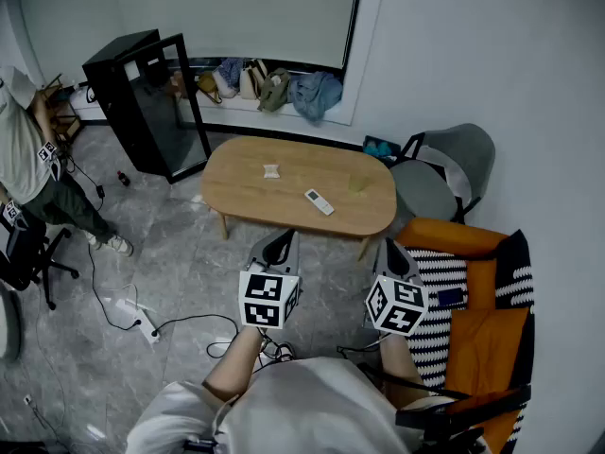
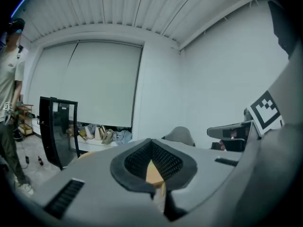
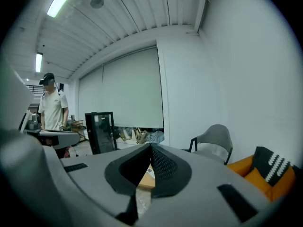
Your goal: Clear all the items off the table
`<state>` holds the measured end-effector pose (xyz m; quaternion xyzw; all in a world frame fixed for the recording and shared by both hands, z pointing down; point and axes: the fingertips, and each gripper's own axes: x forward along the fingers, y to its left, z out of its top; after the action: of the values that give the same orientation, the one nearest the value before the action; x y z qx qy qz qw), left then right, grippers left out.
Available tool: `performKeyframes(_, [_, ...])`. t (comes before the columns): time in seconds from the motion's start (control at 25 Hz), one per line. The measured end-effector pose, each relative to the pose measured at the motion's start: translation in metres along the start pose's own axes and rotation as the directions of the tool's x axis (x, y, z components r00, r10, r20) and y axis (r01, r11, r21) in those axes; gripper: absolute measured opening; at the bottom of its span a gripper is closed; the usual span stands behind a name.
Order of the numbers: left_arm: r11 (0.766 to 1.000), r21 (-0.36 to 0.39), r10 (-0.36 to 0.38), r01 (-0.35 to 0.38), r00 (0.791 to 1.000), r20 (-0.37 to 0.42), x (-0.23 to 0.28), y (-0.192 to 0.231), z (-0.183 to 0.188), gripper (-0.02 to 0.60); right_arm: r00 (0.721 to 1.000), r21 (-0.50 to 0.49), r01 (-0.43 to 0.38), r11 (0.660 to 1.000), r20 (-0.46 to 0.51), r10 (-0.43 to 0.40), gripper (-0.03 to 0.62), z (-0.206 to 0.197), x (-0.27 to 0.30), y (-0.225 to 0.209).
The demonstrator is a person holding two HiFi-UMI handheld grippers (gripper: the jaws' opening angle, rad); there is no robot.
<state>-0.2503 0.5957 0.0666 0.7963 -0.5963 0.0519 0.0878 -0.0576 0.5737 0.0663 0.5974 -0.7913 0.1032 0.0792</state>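
Remote on table, well beyond both jaws.

Your left gripper has its jaws closed, tips meeting. Through the gap behind the tips you see the wooden table. A black cabinet stands ahead-left and a grey chair ahead-right.

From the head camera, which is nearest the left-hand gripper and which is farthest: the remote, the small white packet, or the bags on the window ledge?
1. Remote: near edge of the table, just ahead of the left gripper.
2. White packet: mid-table, farther back.
3. Bags: on the window ledge, beyond the table.
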Motion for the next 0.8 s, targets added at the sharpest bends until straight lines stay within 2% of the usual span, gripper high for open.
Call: performKeyframes(0.8, [1.0,-0.01,-0.007,0.006,1.0,-0.018,-0.001,0.045,-0.007,0.008,0.999,0.04,0.037,0.999,-0.035,-0.035,0.025,-0.007,0.012,0.024])
